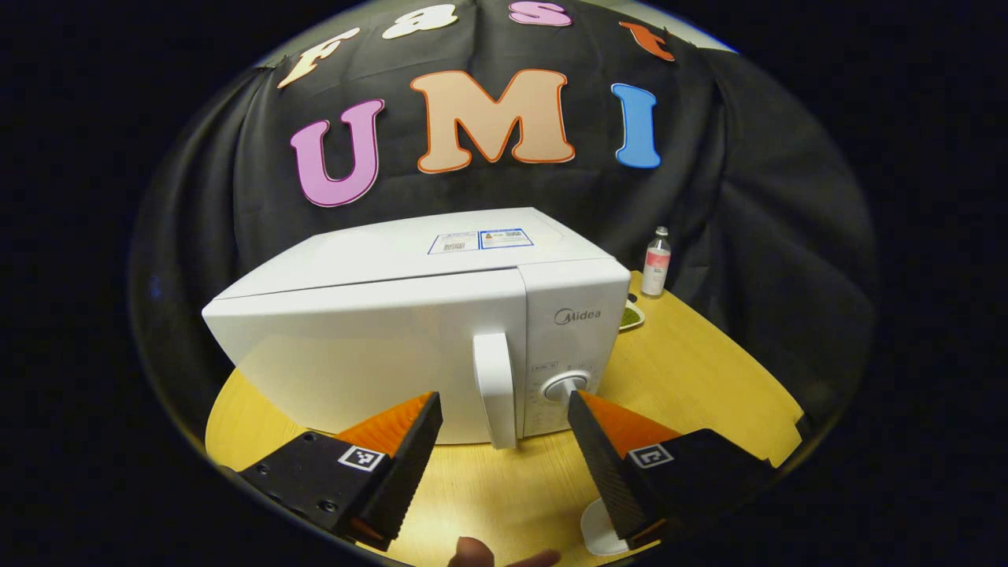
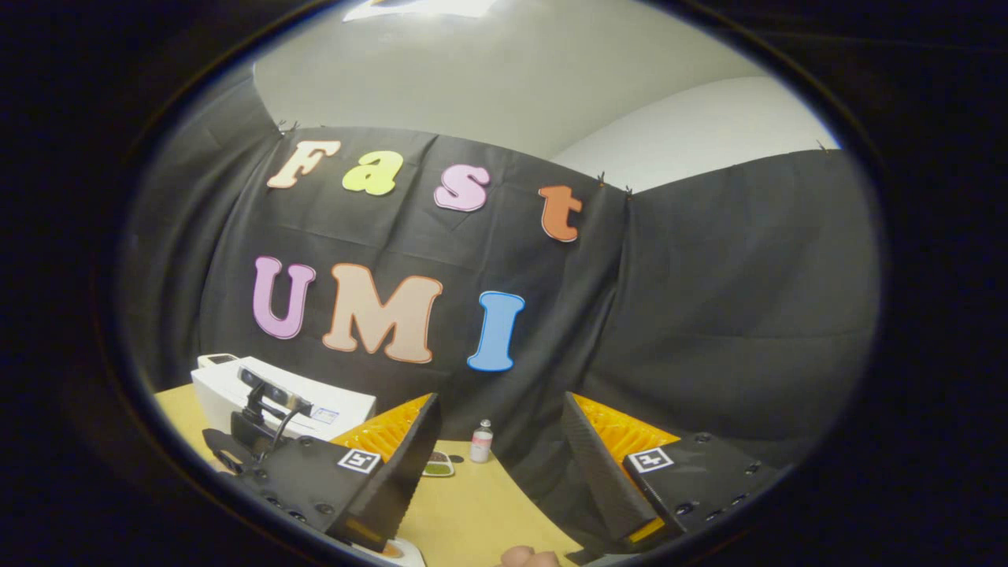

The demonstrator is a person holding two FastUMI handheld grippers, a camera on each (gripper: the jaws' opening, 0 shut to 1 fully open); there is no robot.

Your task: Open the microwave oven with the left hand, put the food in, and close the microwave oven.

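Microwave (image 1: 409, 331) sits on yellow surface (image 1: 693, 370), door shut, w/ vertical handle (image 1: 496, 390) at door's right edge and a dial (image 1: 565, 386) on the control panel beside it. Left tongs (image 1: 504, 409) released, fingers spread wide, hovering just in front of the handle, not touching; handle lines up btwn the two fingers. Food: small plate (image 1: 631, 315) w/ something green, behind microwave's right side; in right gripper view it (image 2: 438, 465) lies on the surface (image 2: 488, 504) near a small bottle (image 2: 480, 442). Bottle (image 1: 656, 262) stands upright by the black cloth, near the plate. Right tongs (image 2: 502, 429) also released, wide gap, holding nothing, raised over the surface well to the right of the microwave (image 2: 315, 409). A fingertip (image 1: 472, 554) shows at bottom edge of left gripper view.
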